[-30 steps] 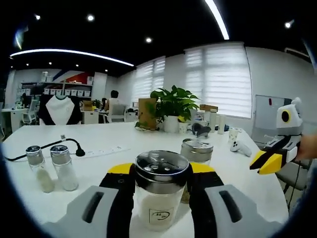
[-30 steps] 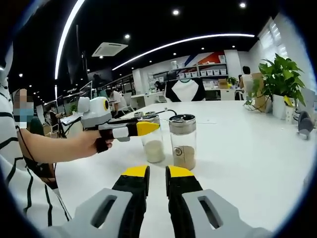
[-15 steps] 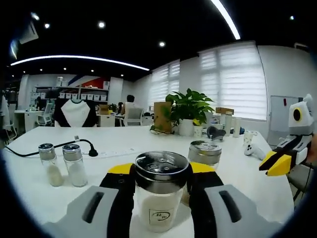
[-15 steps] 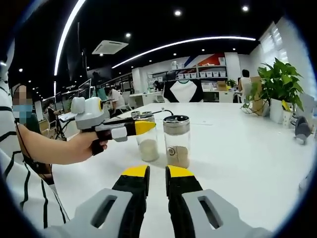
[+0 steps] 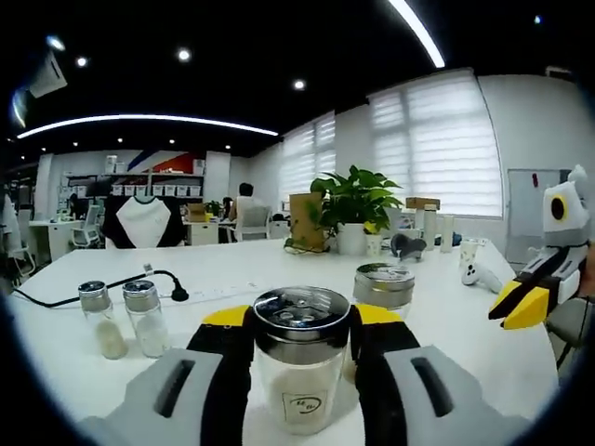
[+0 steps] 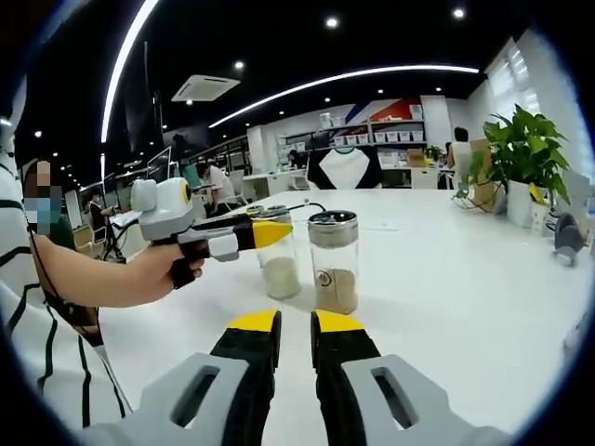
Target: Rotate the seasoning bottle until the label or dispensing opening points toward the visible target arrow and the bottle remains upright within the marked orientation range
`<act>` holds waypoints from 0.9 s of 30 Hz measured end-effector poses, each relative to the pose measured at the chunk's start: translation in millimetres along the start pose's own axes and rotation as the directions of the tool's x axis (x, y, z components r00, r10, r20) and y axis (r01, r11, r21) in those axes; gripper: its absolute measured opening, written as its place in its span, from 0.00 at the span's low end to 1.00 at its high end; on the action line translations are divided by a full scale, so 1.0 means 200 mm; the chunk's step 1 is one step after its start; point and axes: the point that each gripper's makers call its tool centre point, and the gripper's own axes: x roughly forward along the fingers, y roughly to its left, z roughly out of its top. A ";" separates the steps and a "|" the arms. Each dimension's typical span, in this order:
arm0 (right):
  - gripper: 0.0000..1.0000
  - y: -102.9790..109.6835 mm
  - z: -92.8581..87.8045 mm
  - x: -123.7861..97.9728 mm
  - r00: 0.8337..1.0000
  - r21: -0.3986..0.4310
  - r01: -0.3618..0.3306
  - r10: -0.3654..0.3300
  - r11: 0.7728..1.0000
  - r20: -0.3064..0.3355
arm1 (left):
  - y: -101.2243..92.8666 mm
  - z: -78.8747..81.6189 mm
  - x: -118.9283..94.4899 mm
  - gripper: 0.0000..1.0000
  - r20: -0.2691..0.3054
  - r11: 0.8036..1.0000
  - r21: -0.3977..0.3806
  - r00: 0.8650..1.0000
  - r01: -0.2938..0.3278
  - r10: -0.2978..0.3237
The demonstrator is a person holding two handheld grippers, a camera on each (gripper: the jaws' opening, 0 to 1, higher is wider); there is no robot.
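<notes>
While the left gripper (image 5: 302, 339) clamps the seasoning bottle (image 5: 302, 362) upright on the white surface (image 5: 446, 325), axis vertical, the right gripper (image 6: 295, 336) waits nearly closed and empty, well short of it.

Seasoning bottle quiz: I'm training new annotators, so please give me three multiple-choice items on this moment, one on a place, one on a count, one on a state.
1. Where is the seasoning bottle with white powder?
A. between the left gripper jaws
B. beside the potted plant
C. lying by the black cable

2. How many small shakers stand together at the left of the left gripper view?
A. one
B. two
C. four

3. How do the right gripper jaws stand?
A. clamped on a bottle
B. wide apart
C. closed, holding nothing

Answers:
1 A, a yellow-tipped jaw sits against each side of the bottle.
2 B, a pair stands side by side on the white table.
3 C, the tips nearly meet, with the brown-filled bottle standing well ahead.
</notes>
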 end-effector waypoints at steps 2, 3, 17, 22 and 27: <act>0.10 0.00 0.00 0.00 1.000 -0.001 -0.002 0.002 1.000 -0.004 | 0.02 0.00 0.00 0.46 -0.008 1.000 -0.013 1.000 0.006 -0.006; 0.10 0.00 0.00 0.01 1.000 -0.002 -0.003 0.003 1.000 -0.006 | 0.02 -0.01 -0.01 0.47 -0.013 1.000 -0.018 1.000 0.012 -0.012; 0.10 0.02 0.00 0.02 1.000 -0.010 -0.013 0.012 1.000 -0.019 | -0.01 0.05 -0.08 0.49 -0.016 0.953 -0.017 0.953 0.302 -0.302; 0.10 0.04 0.00 0.02 0.999 -0.022 -0.020 0.020 1.000 -0.026 | -0.08 0.03 -0.09 0.50 -0.055 0.905 -0.015 0.903 0.425 -0.425; 0.10 0.05 0.01 0.01 0.999 -0.026 -0.016 0.015 1.000 -0.031 | -0.07 0.07 -0.06 0.52 -0.003 0.898 -0.037 0.898 0.439 -0.439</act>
